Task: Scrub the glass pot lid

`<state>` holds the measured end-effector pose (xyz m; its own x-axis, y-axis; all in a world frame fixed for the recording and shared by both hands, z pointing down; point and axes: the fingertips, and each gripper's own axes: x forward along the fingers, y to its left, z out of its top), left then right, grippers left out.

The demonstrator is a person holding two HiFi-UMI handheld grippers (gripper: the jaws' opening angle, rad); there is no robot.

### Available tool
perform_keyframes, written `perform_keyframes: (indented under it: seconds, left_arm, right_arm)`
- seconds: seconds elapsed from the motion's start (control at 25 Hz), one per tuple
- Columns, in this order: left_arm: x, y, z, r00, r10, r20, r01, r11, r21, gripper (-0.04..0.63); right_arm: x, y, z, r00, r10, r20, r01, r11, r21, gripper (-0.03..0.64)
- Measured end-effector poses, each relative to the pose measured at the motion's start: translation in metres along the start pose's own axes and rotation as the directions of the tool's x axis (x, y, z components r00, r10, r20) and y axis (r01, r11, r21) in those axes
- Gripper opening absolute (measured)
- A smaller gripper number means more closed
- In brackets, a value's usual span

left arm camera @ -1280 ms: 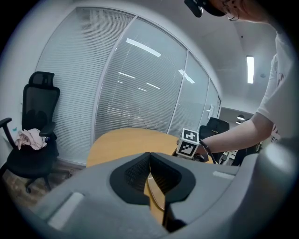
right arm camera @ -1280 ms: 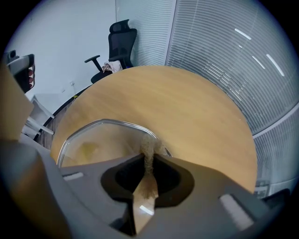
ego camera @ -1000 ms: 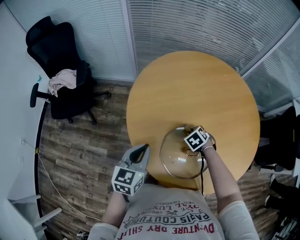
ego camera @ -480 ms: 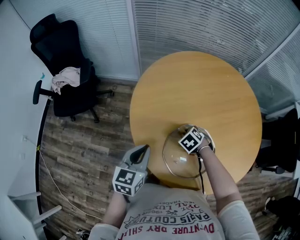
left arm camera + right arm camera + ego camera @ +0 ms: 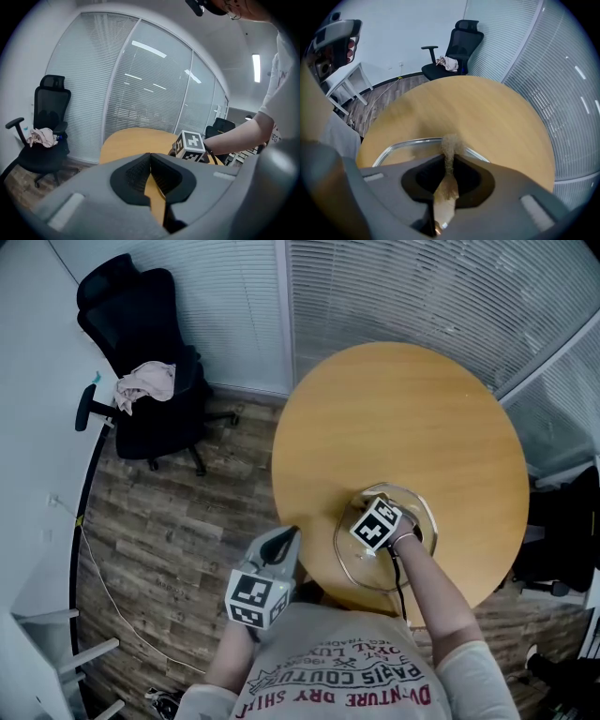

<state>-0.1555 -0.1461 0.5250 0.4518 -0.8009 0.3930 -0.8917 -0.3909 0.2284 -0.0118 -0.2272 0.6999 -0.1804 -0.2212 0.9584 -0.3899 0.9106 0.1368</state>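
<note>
Now, right hand-held gripper (image 5: 450,157): jaws pinched on a tan pad (image 5: 450,143), probably a scourer, pressed to the glass pot lid (image 5: 356,563)
left hand-held gripper (image 5: 151,161): jaws together, empty, off the tabletop (image 5: 403,418)
glass pot lid: on the tabletop's near edge

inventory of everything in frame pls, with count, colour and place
round table: 1, light wood, centre
glass pot lid: 1, clear with metal rim, on the table's near edge
scrubbing pad: 1, tan, in the right gripper's jaws, over the lid
office chair: 1, black, on the floor left of the table
cloth: 1, pale pink, on that chair's seat
second chair: 1, black, right of the table
cable: 1, light, on the floor by the left wall
blinds: white, behind the table
floor: wood planks, grey-brown
left gripper: 1, grey, jaws together, empty, off the table's near-left edge
right gripper: 1, grey, shut on the pad
person's right arm: 1, reaching to the lid
</note>
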Motion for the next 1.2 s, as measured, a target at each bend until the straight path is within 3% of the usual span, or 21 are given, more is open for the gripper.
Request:
perform_keyframes:
  seconds: [0.52, 0.72, 0.96, 1.2]
  left_arm:
    - [-0.045, -0.010, -0.014, 0.998, 0.056, 0.025, -0.056, 0.998, -0.016, 0.008]
    - [-0.057, -0.020, -0.021, 0.996, 0.084, 0.027, -0.084, 0.996, -0.024, 0.008]
    - [-0.069, -0.037, -0.027, 0.992, 0.122, 0.034, -0.121, 0.992, -0.038, 0.008]
    - [-0.078, -0.074, -0.038, 0.992, 0.126, 0.030, -0.124, 0.991, -0.049, 0.008]
  right_arm:
    - [-0.013, 0.066, 0.000, 0.999, 0.040, 0.007, -0.039, 0.989, -0.142, 0.058]
    - [-0.016, 0.085, -0.007, 0.999, 0.037, 0.020, -0.031, 0.970, -0.241, 0.058]
    - [-0.026, 0.114, -0.020, 0.992, 0.114, 0.046, -0.092, 0.937, -0.336, 0.058]
    - [-0.040, 0.135, -0.048, 0.985, 0.168, 0.046, -0.142, 0.928, -0.346, 0.058]
